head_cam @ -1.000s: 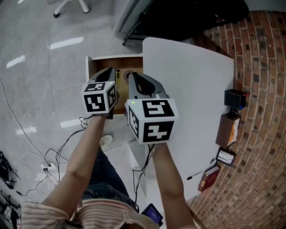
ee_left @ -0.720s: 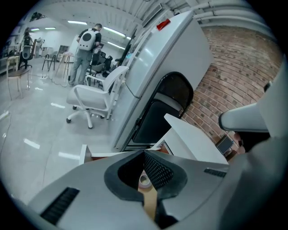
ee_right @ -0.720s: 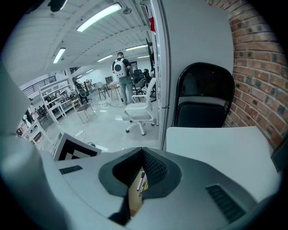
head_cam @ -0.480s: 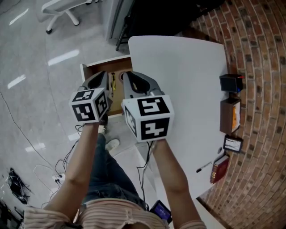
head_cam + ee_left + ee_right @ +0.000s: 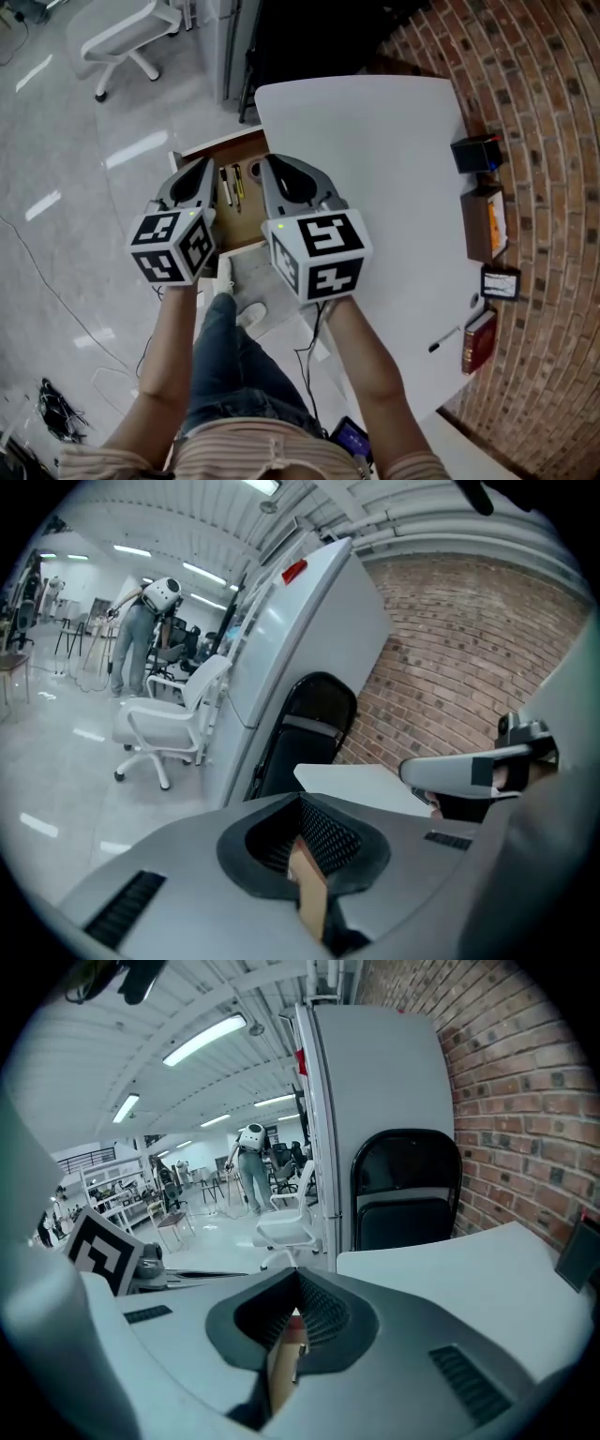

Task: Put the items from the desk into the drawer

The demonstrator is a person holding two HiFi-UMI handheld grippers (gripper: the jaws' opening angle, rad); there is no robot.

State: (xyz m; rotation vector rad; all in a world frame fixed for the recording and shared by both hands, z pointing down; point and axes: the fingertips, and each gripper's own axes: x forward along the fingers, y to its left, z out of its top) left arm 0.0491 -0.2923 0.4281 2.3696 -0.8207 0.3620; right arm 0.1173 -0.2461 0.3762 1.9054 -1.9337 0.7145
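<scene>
The wooden drawer (image 5: 247, 217) stands open at the left side of the white desk (image 5: 384, 169), with two pens (image 5: 232, 185) lying in it. Both grippers hang above the drawer, side by side. My left gripper (image 5: 201, 169) is shut and holds nothing. My right gripper (image 5: 274, 165) is shut and empty as well. In the left gripper view the jaws (image 5: 305, 803) meet, with a sliver of drawer wood showing below them. The right gripper view shows the same for its jaws (image 5: 298, 1274). Along the desk's right edge lie a black box (image 5: 478, 153), a brown box (image 5: 489, 223), a small frame (image 5: 500, 282), a red book (image 5: 479, 341) and a pen (image 5: 445, 339).
A brick wall (image 5: 544, 112) borders the desk on the right. Beyond the desk stand a black folding chair (image 5: 305, 724) and a tall white cabinet (image 5: 300, 639). A white office chair (image 5: 122, 33) is on the floor to the left, with cables (image 5: 56, 412) nearer me.
Both grippers have risen away from the drawer, the left one more and drifting left. More of the drawer's inside and its pens now shows.
</scene>
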